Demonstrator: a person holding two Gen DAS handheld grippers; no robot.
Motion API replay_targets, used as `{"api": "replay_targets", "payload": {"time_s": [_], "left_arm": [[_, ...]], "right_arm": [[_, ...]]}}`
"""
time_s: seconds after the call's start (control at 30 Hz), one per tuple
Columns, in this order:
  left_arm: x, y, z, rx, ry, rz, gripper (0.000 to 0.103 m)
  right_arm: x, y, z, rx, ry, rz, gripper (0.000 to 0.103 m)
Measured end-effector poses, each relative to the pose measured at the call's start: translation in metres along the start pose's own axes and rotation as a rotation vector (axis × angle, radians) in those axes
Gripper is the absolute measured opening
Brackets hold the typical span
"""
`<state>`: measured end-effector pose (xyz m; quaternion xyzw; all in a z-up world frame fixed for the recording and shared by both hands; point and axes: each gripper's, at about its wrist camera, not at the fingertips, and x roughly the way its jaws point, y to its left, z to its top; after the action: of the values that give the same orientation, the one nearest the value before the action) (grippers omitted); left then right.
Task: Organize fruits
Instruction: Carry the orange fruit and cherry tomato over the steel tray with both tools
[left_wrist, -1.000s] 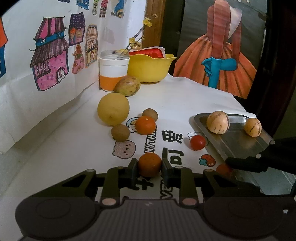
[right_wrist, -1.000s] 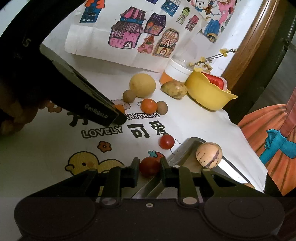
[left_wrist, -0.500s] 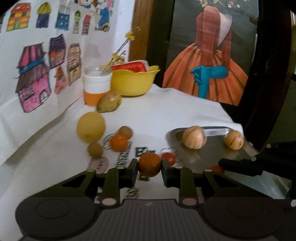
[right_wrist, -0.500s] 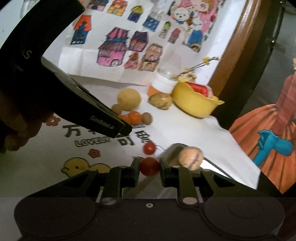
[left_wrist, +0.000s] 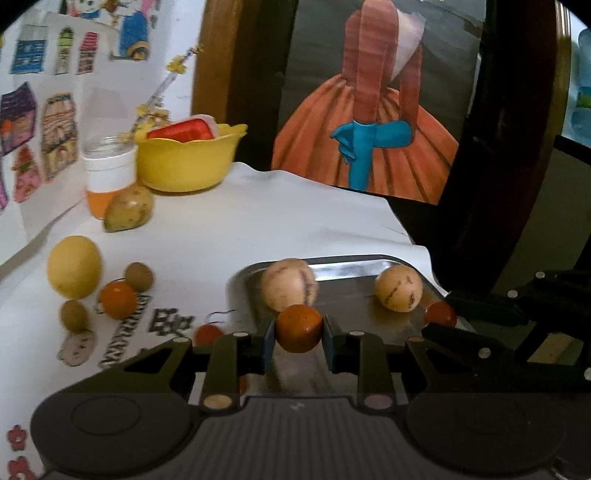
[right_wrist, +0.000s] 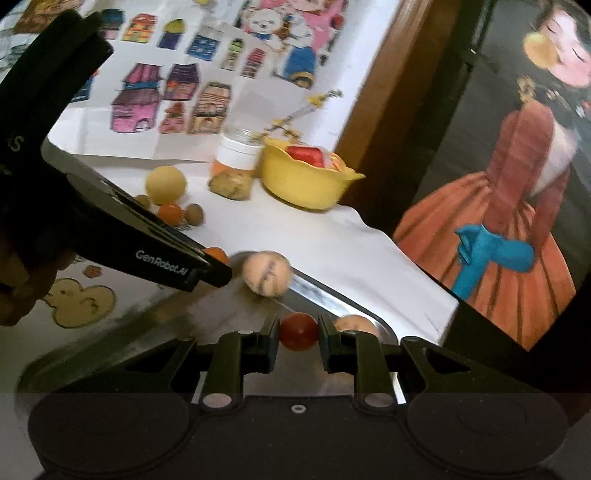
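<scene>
Both grippers are carrying fruit to the steel tray. The left gripper is clamped on a small orange above the tray's near edge; the right gripper pinches a cherry tomato over the far corner. Next, lower each and release clear of the two striped melons. Both carried fruits look round, with no evident long axis, though blur hides detail.

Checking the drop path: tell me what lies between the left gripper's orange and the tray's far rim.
In the left wrist view, a striped melon on the tray sits right behind the orange held by the left gripper.
</scene>
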<state>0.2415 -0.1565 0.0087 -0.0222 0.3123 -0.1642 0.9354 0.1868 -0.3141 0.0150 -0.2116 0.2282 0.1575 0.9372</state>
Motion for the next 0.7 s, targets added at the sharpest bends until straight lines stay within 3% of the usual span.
{"api": "replay_targets", "payload": {"time_s": [0.33,0.7], "left_arm": [[0.030,-0.018,0.003,0.021,0.035,0.018,0.030],[0.042,-0.012,0.001,0.020,0.063,0.062,0.030]], "right_arm": [[0.021,-0.024,-0.019,0.091,0.019,0.015,0.024],[0.041,-0.027,-0.019,0.090,0.061,0.031,0.024]]}}
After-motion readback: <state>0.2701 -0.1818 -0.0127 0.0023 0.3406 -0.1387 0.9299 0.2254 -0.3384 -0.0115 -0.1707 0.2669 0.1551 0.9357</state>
